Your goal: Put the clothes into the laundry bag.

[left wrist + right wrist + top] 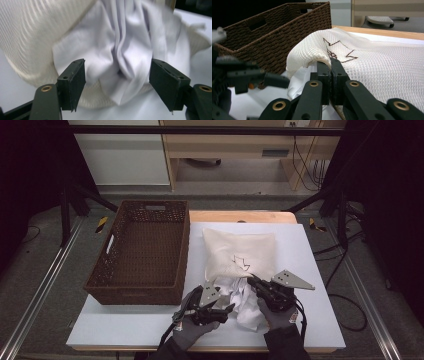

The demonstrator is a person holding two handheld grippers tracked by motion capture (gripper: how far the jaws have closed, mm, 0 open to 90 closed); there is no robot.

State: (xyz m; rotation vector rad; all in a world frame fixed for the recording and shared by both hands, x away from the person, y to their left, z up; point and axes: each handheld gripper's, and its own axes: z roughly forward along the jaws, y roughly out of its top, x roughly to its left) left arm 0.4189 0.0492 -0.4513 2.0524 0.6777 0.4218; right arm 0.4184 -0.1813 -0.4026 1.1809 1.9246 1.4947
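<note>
At the bench's near edge, the right gripper (pixel 329 72) pinches the mesh bag's (pixel 240 252) hem, holding its mouth up. The left gripper's (pixel 117 82) fingers stand open before the half-inserted white cloth (pixel 120 50). Next, probably regrip the cloth and push it deeper.

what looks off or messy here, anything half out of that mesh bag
Yes: a crumpled white garment spills from the mesh bag mouth onto the table. The right gripper pinches the bag's rim up; the left gripper is open before the cloth.
</note>
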